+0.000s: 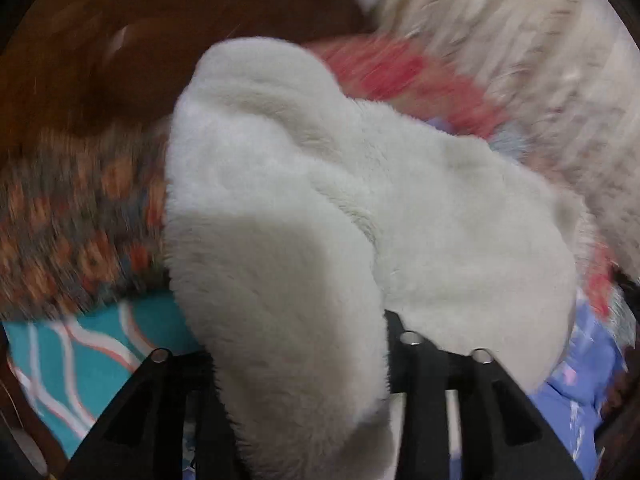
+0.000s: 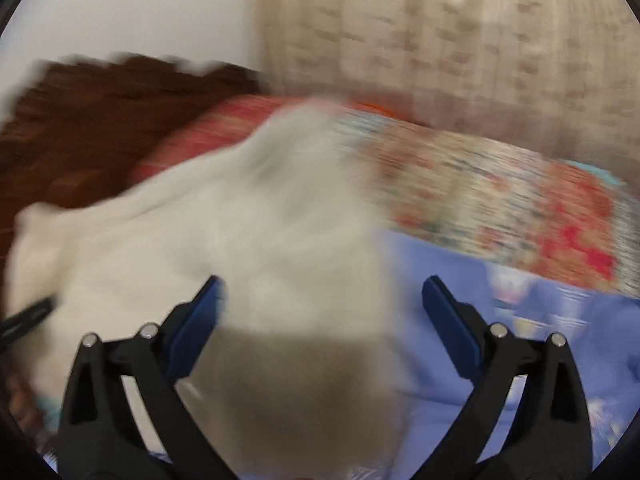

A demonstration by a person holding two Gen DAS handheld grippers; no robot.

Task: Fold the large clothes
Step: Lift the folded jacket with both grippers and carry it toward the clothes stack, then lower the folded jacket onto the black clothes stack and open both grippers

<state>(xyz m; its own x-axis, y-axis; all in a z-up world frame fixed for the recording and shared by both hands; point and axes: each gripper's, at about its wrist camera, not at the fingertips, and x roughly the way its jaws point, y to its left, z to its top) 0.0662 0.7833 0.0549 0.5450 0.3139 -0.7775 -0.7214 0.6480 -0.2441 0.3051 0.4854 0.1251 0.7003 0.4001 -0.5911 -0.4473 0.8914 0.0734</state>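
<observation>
A white fleecy garment [image 1: 320, 200] fills the middle of the left wrist view and drapes over my left gripper [image 1: 304, 360], which is shut on a fold of it; the fingertips are hidden under the cloth. In the right wrist view the same garment [image 2: 240, 240] lies blurred over the bed's left side. My right gripper [image 2: 320, 292] is open, its blue pads [image 2: 448, 320] wide apart, hovering just above the garment's near edge. The tip of the left gripper [image 2: 28, 316] shows at the far left.
The garment lies on a light blue printed sheet [image 2: 500, 360]. A red floral quilt [image 2: 520, 208] lies behind it, a brown headboard [image 2: 80, 140] at the left, a pale curtain [image 2: 440, 32] beyond. A patterned pillow [image 1: 72, 220] and teal cloth [image 1: 92, 348] lie left.
</observation>
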